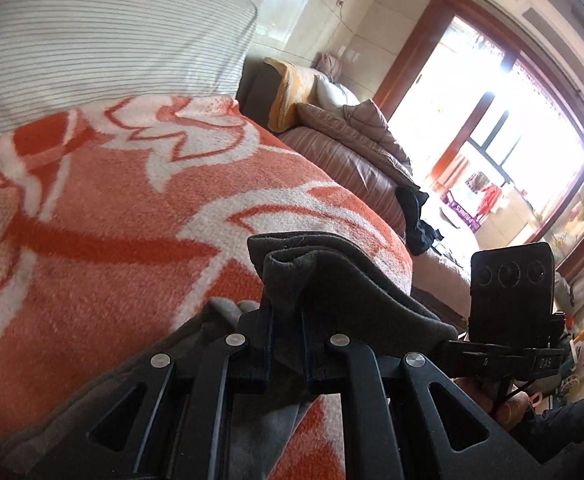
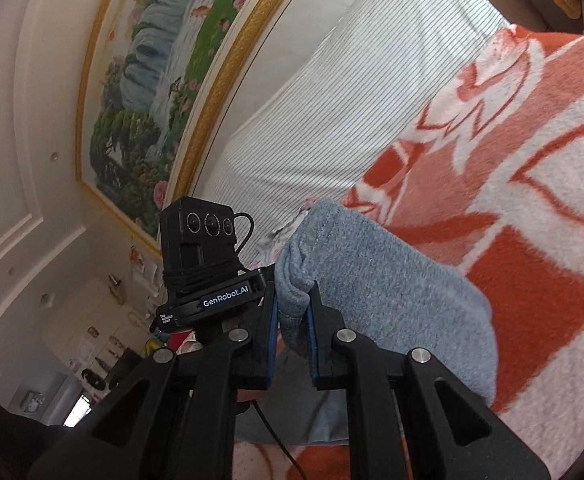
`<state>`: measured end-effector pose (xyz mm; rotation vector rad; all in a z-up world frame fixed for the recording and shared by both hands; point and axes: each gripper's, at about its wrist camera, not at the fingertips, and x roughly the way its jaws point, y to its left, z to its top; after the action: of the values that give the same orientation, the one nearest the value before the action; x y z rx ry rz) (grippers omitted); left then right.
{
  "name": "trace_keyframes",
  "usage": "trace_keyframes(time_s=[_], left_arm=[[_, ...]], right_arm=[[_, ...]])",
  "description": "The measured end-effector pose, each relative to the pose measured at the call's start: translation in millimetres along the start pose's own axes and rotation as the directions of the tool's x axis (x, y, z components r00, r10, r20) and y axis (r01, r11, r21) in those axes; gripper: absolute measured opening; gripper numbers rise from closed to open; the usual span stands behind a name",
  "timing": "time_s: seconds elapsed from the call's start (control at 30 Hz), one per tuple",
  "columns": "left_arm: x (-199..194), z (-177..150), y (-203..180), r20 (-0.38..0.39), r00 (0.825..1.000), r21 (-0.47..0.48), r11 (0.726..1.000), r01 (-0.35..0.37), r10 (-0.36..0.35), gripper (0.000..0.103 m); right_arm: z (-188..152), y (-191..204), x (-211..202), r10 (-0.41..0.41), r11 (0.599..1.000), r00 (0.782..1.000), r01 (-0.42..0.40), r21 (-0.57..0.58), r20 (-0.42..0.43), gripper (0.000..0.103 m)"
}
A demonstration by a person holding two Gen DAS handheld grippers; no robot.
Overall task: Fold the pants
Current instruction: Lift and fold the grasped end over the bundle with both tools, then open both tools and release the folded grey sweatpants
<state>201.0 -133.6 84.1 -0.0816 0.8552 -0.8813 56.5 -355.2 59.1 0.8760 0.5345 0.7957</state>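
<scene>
Left gripper [image 1: 288,280] and right gripper [image 2: 293,312] both clamp the grey pants [image 2: 371,280] at six o'clock; thin bunched bites could slip onto the orange blanket [image 2: 531,160].

Grey pants [image 2: 391,292] are looking darker, perhaps shadowed, in the left view; the blanket [image 1: 112,208] is showing orange-and-white florals; the pillow [image 2: 331,100] is showing thin grey stripes.

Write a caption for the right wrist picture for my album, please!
Right gripper shut on a bunched edge of the grey fleece pants, above an orange-and-white blanket.
</scene>
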Motion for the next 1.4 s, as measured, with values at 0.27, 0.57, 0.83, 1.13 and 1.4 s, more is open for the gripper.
trace_keyframes(time_s=[0.27, 0.57, 0.83, 1.13, 1.4], left_arm=[[-56.3, -69.7, 66.7, 0.062, 0.997, -0.182, 0.983, -0.027, 0.039, 0.009], [-49.5, -147.0, 138.1, -0.007, 0.997, -0.356, 0.932, -0.072, 0.075, 0.01], [-59.4, -181.7, 160.5, -0.001, 0.998, -0.413, 0.909, -0.06, 0.066, 0.015], [-109.6, -202.4, 150.4, 0.049, 0.992, -0.461, 0.884, -0.081, 0.117, 0.017], [-126.6, -191.0, 112.0, 0.101, 0.99, -0.433, 0.9, -0.049, 0.103, 0.026]], right_arm=[[-46.2, 7.8, 82.0, 0.078, 0.997, 0.98, -0.072, 0.039, -0.181, 0.014], [-96.1, -36.0, 143.3, 0.057, 0.989, 0.942, -0.009, 0.146, -0.33, 0.014], [-114.0, -51.3, 156.4, 0.016, 0.989, 0.916, 0.045, 0.142, -0.4, 0.016], [-121.1, -35.2, 157.3, -0.025, 0.995, 0.895, 0.066, 0.077, -0.445, 0.047], [-97.9, -26.5, 134.7, -0.065, 0.996, 0.935, 0.081, 0.033, -0.348, 0.049]])
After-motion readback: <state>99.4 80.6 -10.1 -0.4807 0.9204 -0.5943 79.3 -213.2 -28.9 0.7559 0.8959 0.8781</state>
